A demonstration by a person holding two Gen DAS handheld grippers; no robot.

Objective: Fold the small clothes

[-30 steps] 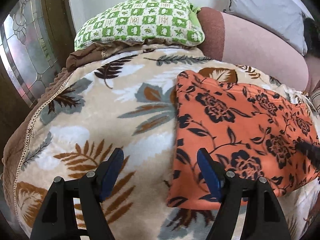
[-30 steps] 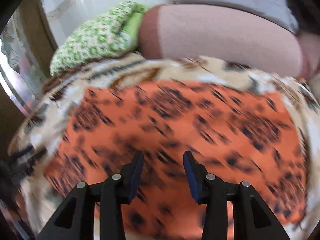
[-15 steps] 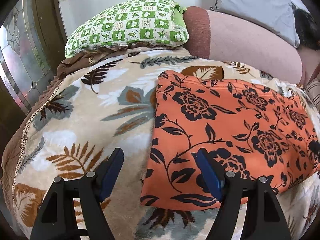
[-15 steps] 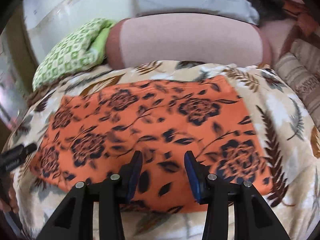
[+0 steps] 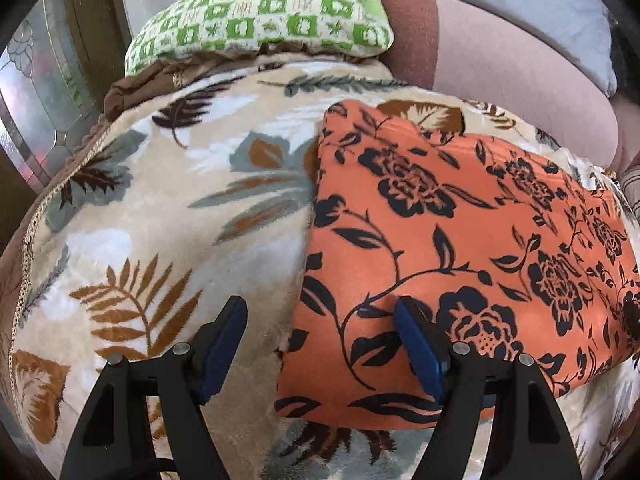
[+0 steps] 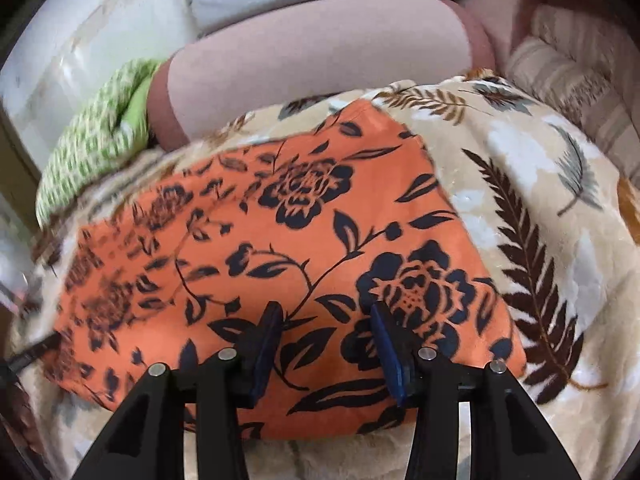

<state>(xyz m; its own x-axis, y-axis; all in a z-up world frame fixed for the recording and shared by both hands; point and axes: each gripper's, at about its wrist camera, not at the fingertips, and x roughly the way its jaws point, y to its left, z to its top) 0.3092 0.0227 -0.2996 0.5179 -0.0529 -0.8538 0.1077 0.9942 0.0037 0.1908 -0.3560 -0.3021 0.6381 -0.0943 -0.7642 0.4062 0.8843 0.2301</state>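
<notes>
The orange floral garment [image 5: 460, 248] is laid flat on the leaf-print blanket [image 5: 168, 216]. Both the left gripper [image 5: 320, 344] and right gripper [image 6: 324, 344] are held empty, jaws open, above its near edge, presumably for grasping.

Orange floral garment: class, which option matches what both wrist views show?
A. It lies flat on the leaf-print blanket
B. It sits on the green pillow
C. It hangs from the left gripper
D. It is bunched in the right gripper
A: the orange floral garment lies spread flat on the leaf-print blanket, with both the left gripper and the right gripper open above it.
</notes>
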